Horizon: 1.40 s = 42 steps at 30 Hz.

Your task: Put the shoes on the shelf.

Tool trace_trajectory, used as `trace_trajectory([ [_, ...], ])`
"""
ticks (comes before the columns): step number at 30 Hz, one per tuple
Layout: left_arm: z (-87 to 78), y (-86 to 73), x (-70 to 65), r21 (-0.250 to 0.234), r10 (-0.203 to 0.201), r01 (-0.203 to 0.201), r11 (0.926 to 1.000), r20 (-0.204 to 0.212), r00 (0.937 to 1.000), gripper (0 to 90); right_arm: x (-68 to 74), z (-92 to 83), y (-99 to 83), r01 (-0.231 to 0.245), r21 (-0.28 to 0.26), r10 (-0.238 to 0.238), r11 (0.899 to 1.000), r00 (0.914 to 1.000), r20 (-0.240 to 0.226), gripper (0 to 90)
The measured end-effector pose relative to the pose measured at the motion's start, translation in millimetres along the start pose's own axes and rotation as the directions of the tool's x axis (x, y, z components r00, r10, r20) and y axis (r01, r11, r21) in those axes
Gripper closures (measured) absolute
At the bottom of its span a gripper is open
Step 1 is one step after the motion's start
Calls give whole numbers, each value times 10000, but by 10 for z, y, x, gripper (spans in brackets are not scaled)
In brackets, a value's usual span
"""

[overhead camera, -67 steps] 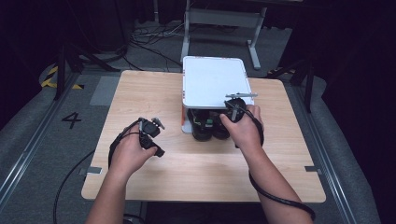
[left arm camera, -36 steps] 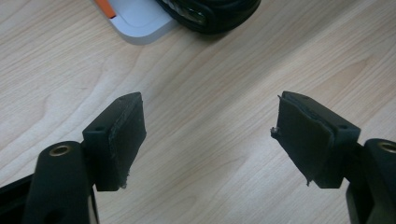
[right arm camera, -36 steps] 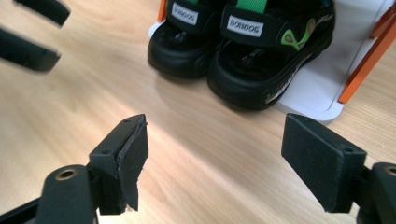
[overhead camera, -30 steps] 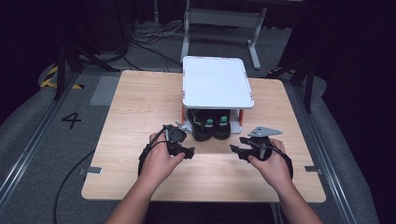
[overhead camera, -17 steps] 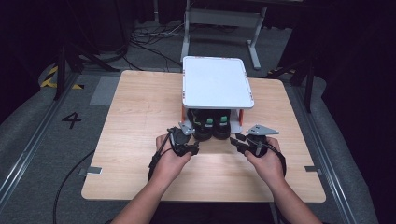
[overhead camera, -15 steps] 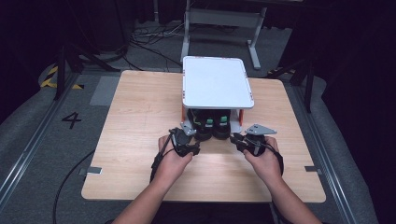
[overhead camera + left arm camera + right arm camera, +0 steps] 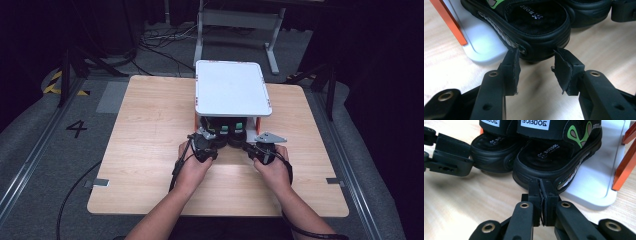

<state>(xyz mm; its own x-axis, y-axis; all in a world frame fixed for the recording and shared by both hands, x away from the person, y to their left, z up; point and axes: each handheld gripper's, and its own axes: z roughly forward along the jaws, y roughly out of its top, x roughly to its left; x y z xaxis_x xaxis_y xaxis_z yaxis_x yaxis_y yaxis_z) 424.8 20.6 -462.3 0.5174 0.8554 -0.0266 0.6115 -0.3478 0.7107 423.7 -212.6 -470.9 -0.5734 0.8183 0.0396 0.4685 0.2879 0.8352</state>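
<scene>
Both hands are now lying closer to the sandals than a second ago, at the centre of the high view. The left gripper (image 7: pixel 536 66) is closing, its jaws half spread at the heel of the left sandal (image 7: pixel 534 27), not pressing it. The right gripper (image 7: pixel 541 195) is sitting with jaws pressed together, against the heel of the right sandal (image 7: pixel 554 162). Both sandals are lying under the white rack (image 7: pixel 232 92).

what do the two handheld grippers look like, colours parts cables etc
Both are black plastic. The left gripper has two thick black jaws with brass-coloured rivets and frayed black foam pads. The right gripper has the same black jaws, rivets and worn pads, and in the high view it carries a grey three-cornered plate on top. A black cable trails from the left gripper. Forearms are bare, with no sleeves showing.
</scene>
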Motion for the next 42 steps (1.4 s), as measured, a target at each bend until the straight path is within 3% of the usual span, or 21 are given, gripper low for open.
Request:
trace_trajectory([
  [4,80,47,56,-69,19,-20,10000,-146,9999,566,-23,108,34,-59,-123,61,9999,9999,161,884],
  [5,118,85,89,105,-289,290,9995,-89,9995,565,-38,131,44,-75,-153,78,9999,9998,190,898],
  [6,118,85,89,105,-289,290,9995,-89,9995,564,-48,142,55,-143,-152,146,9998,9997,174,899],
  [8,192,159,135,-72,-307,305,9995,-253,9992,565,-75,167,90,-251,-221,257,9994,9993,277,899],
  [10,240,209,161,-148,-1,-3,9999,-299,9996,564,-100,198,121,-169,-209,179,9996,9987,485,897],
  [12,274,239,159,-266,-241,229,9994,-449,9987,563,-142,234,143,-195,-218,208,9996,9979,617,895],
  [16,358,283,201,-655,-189,168,9977,-315,9993,556,-213,277,174,-301,-237,320,9993,9962,814,862],
  [17,383,287,228,-521,-78,66,9986,-224,9997,556,-245,298,184,-345,-264,366,9991,9955,869,854],
  [20,459,299,258,-501,-440,429,9978,-213,9988,547,-302,357,209,-367,-266,389,9990,9952,902,850],
  [23,467,351,267,-476,-456,429,9979,-584,9973,545,-314,416,240,-358,-286,385,9989,9943,990,851],
  [26,505,372,303,-561,-326,298,9980,-506,9982,545,-326,467,260,-346,-358,382,9988,9939,1034,843],
  [28,522,356,313,-581,-546,513,9970,-562,9969,545,-354,488,262,-404,-479,450,9980,9941,988,818],
  [30,502,335,295,-689,-832,777,9946,-794,9934,545,-362,487,256,-380,-524,431,9979,9941,999,779],
  [33,414,319,284,-600,-217,200,9980,-276,9994,534,-302,390,249,-266,-629,314,9977,9966,756,704],
  [34,414,319,284,-600,-217,200,9980,-276,9994,527,-302,390,249,-266,-629,314,9977,9966,756,704],
  [35,357,308,260,-598,-261,248,9979,-204,9995,527,-287,355,251,-184,-631,228,9978,9973,697,688],
  [36,304,290,217,-670,-640,625,9958,-210,9977,506,-248,229,263,-30,-695,70,9976,9983,579,638],
  [37,234,272,200,-696,-691,682,9952,-113,9975,506,-248,229,263,-30,-695,70,9976,9983,579,638],
  [39,93,236,157,-578,-716,722,9957,126,9974,479,-222,97,289,-200,-715,219,9972,9994,257,580],
  [42,-116,220,83,-468,-338,350,9983,271,9991,428,-180,-101,336,-151,-758,145,9970,9999,-85,504],
])
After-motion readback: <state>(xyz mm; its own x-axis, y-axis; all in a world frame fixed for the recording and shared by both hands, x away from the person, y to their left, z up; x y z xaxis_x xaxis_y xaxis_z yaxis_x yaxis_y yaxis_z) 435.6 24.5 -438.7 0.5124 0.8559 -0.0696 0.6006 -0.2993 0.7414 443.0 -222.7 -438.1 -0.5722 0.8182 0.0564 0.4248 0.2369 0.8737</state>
